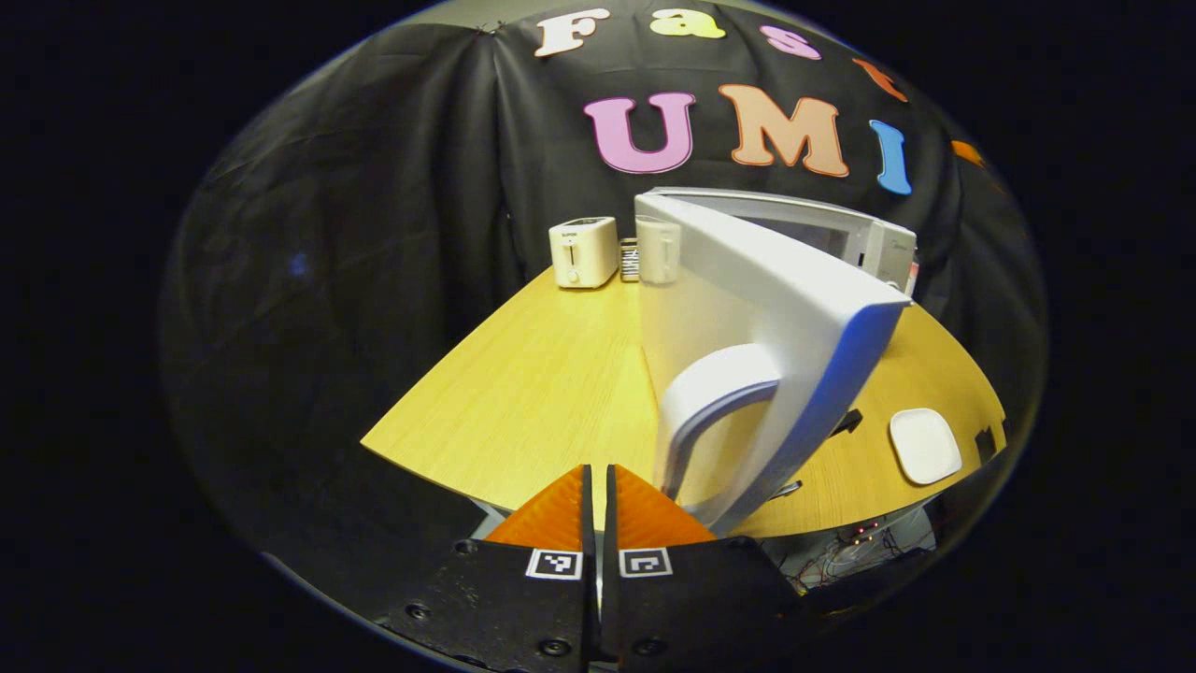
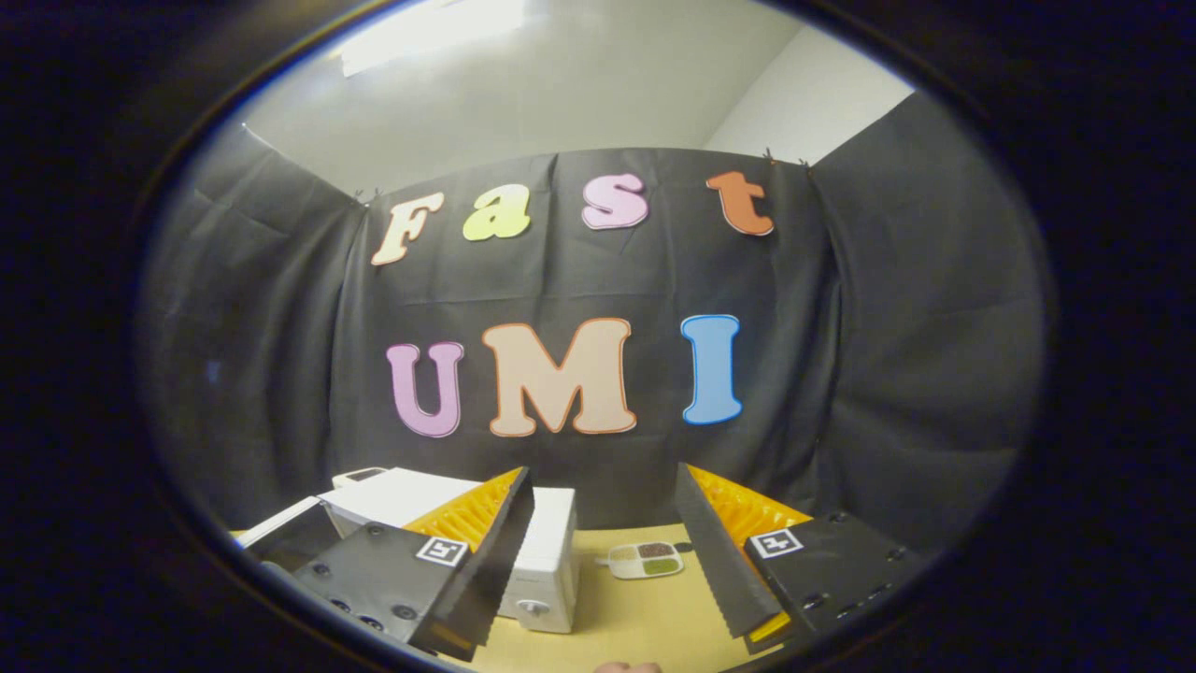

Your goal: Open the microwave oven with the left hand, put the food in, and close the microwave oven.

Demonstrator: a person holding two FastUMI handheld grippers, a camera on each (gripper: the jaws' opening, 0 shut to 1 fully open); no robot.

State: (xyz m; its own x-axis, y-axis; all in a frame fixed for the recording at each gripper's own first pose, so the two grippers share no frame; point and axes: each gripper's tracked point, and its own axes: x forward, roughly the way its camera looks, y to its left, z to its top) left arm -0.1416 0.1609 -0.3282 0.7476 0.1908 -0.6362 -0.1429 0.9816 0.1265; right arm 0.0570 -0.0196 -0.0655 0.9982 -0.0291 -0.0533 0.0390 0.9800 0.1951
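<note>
Left gripper view looks down from above the worktop's [image 1: 523, 393] near edge, close to the open microwave door [image 1: 747, 318]. Right gripper view sits low, facing the back wall. Both share the microwave [image 2: 547, 551].

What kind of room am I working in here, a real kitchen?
Probably not: it looks like a staged booth. A black cloth backdrop hangs behind a wooden table holding a microwave oven with its door open and a toaster.
</note>
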